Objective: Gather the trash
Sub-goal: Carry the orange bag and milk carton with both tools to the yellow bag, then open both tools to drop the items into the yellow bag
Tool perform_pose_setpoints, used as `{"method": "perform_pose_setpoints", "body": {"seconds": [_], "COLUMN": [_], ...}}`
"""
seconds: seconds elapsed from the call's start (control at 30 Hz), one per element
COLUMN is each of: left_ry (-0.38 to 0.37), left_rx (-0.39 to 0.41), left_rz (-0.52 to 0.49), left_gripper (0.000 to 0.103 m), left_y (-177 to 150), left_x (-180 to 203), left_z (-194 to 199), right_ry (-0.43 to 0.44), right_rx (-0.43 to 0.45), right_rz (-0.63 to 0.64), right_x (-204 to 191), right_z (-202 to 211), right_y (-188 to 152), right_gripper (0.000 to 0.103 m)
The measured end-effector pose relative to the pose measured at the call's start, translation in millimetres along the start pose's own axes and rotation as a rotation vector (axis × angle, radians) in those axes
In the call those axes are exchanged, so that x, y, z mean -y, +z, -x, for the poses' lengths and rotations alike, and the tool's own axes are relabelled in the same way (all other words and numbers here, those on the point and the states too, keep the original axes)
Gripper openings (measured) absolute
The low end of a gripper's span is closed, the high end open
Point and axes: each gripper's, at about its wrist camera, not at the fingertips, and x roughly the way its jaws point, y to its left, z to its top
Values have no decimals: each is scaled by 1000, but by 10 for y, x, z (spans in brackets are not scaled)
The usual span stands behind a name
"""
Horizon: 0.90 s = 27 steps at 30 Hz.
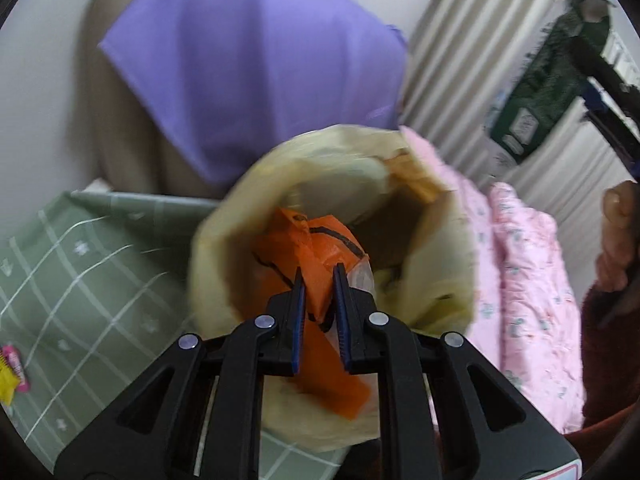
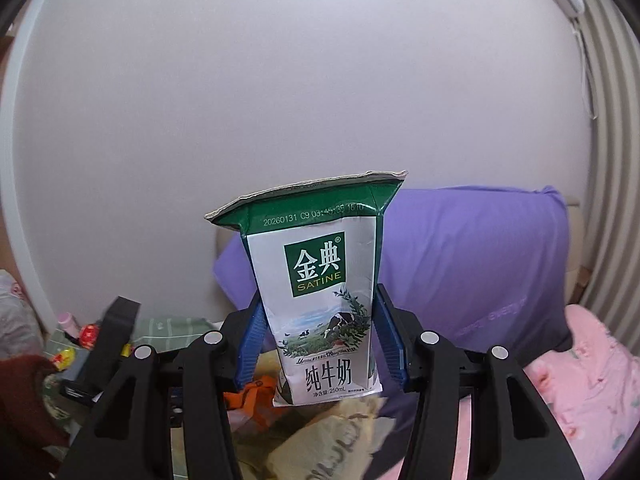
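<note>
A yellowish trash bag point(image 1: 424, 280) stands open on the bed, with orange wrapping point(image 1: 320, 256) inside. The left gripper point(image 1: 318, 280) has its jaws clamped on that orange wrapping at the bag's mouth. The right gripper point(image 2: 320, 332) grips a milk carton point(image 2: 320, 296) upright above the bag. Behind lie a purple pillow point(image 1: 256, 72), pink quilt point(image 1: 532, 280) and green checked sheet point(image 1: 80, 264).

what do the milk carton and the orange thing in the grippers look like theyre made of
Milk carton: coated paperboard, by its look; glossy printed faces, a raw, frayed paper edge along the flattened top seam.
Orange wrapper: probably thin plastic film; it creases sharply and shines slightly, though motion blur leaves this open.
</note>
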Motion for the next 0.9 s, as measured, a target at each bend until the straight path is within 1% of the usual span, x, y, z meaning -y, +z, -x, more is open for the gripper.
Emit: {"method": "perform_pose_setpoints", "body": {"seconds": [0.03, 0.1, 0.13, 0.17, 0.23, 0.3, 0.4, 0.5, 0.57, 0.67, 0.7, 0.77, 0.8, 0.83, 0.87, 0.9], "left_ry": [21, 59, 74, 83, 89, 81, 80, 70, 72, 69, 67, 49, 25, 4, -14, -28], "left_rx": [-1, -7, -10, -13, -16, -9, 8, 31, 43, 48, 48, 49, 48, 49, 54, 65], "left_rz": [7, 27, 34, 37, 49, 62, 79, 84, 64, 55, 55, 63, 79, 98, 114, 130], "left_gripper": [13, 13, 13, 13, 13, 13, 12, 12, 11, 11, 11, 11, 12, 16, 25, 30], "left_y": [-4, -25, -52, -113, -219, -224, -107, 15, 96, 156, 163, 165, 156, 145, 137, 123], "left_x": [32, -60, -96, -121, -180, -178, -137, -96, -28, -1, -6, -23, -45, -72, -95, -126], "left_z": [40, 57, 59, -27, -17, -6, 11, -41, -97, -151, -159, -152, -126, -90, -50, -1], "right_ry": [24, 83, 98, 113, 120, 121, 104, 92, 86, 79, 77, 72, 70, 69, 70, 68], "right_rx": [-12, -59, -80, -115, -162, -202, -249, -270, -275, -276, -277, -279, -282, -284, -286, -289], "right_rz": [-1, -7, -9, -9, 1, 2, -15, -22, -22, -25, -27, -28, -27, -27, -27, -25], "right_x": [-31, -104, -109, -128, -166, -143, -72, -32, -39, -3, 6, -9, -16, -22, -29, -42], "right_z": [-81, -302, -352, -465, -593, -663, -737, -734, -704, -681, -678, -672, -659, -658, -638, -614], "right_y": [-40, -181, -252, -355, -509, -660, -804, -920, -931, -1069, -1069, -1107, -1118, -1133, -1148, -1151], "right_gripper": [48, 48, 48, 48, 48, 48, 48, 48, 48, 49, 49, 49, 49, 49, 50, 50]}}
